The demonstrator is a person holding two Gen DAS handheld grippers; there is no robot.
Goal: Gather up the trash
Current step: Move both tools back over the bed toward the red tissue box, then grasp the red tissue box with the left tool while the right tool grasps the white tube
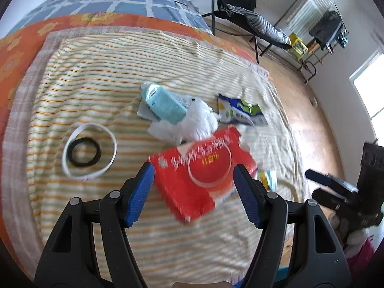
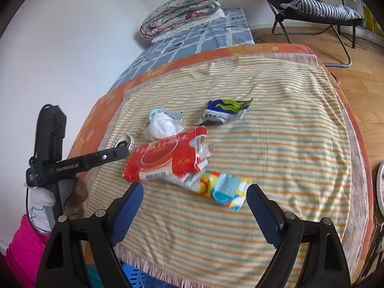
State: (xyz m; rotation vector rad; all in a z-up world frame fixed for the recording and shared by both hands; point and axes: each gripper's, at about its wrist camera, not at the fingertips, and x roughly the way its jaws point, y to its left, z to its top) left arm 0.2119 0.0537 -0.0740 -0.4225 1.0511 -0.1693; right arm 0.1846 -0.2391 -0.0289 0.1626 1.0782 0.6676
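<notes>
A torn red carton [image 1: 201, 168] [image 2: 165, 158] lies on the striped blanket [image 2: 288, 144] of a bed. My left gripper [image 1: 194, 168] hovers over it, open, with the carton showing between its blue pads; one of its fingers [image 2: 108, 154] shows side-on by the carton's left end. Beyond lie a crumpled white bag [image 1: 196, 122] [image 2: 163, 124], a teal pack [image 1: 163, 103] and a blue-green wrapper [image 1: 240, 110] [image 2: 223, 111]. A colourful wrapper [image 2: 223, 189] [image 1: 268, 177] lies beside the carton, in front of my open right gripper [image 2: 195, 190].
A white band [image 1: 112, 141] with a black ring [image 1: 84, 152] inside lies left of the trash. A folded quilt [image 2: 182, 7] sits at the bed's far end. A chair with striped cloth [image 2: 321, 9] stands on the wooden floor [image 1: 300, 110]. A blue basket [image 2: 139, 276] shows below the blanket's fringe.
</notes>
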